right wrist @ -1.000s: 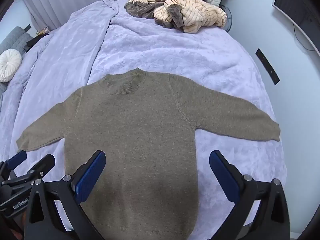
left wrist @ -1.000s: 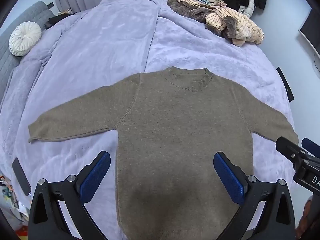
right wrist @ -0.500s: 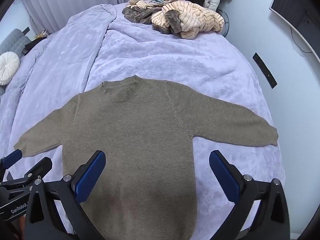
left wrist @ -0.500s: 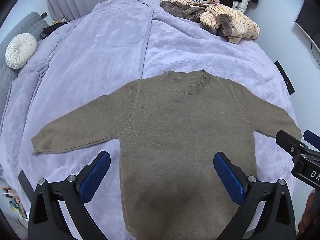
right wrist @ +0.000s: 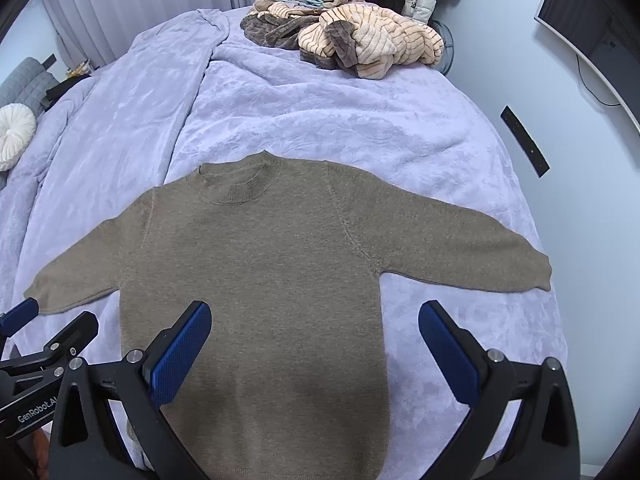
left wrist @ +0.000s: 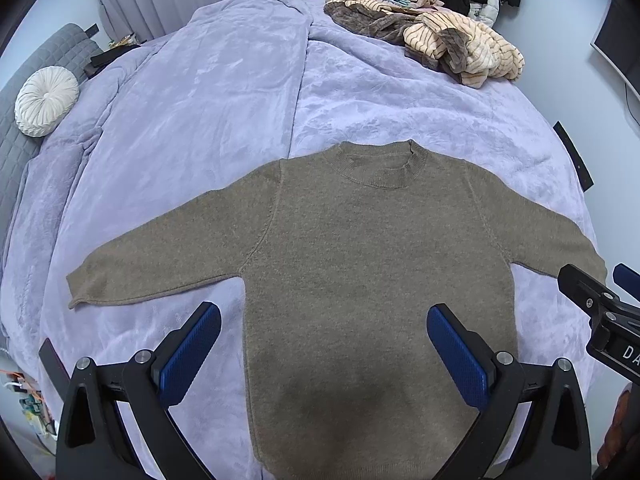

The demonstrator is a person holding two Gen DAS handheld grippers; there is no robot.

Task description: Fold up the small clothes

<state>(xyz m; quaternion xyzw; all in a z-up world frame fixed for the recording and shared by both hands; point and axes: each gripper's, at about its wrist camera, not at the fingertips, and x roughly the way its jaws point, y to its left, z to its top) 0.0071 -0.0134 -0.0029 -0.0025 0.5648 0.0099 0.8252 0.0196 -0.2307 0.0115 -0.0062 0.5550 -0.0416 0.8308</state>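
A small olive-brown knit sweater (left wrist: 360,264) (right wrist: 264,264) lies flat, face up, on the lilac blanket (left wrist: 208,112) (right wrist: 344,120), both sleeves spread out to the sides and the collar pointing away. My left gripper (left wrist: 324,344) hovers open above the sweater's lower body, blue pads wide apart and holding nothing. My right gripper (right wrist: 314,340) is likewise open and empty above the lower body, a little to the right. Each view catches the other gripper at its edge: the right gripper (left wrist: 600,312) and the left gripper (right wrist: 44,344).
A heap of striped cream and brown clothes (left wrist: 440,44) (right wrist: 352,40) sits at the far end of the bed. A round white cushion (left wrist: 46,100) rests on a grey sofa at the left. A wall and a monitor (right wrist: 580,12) are at the right.
Both grippers have pulled back and risen slightly, so the sweater sits a bit farther and lower in view. The sweater itself has not moved. Both stay open.
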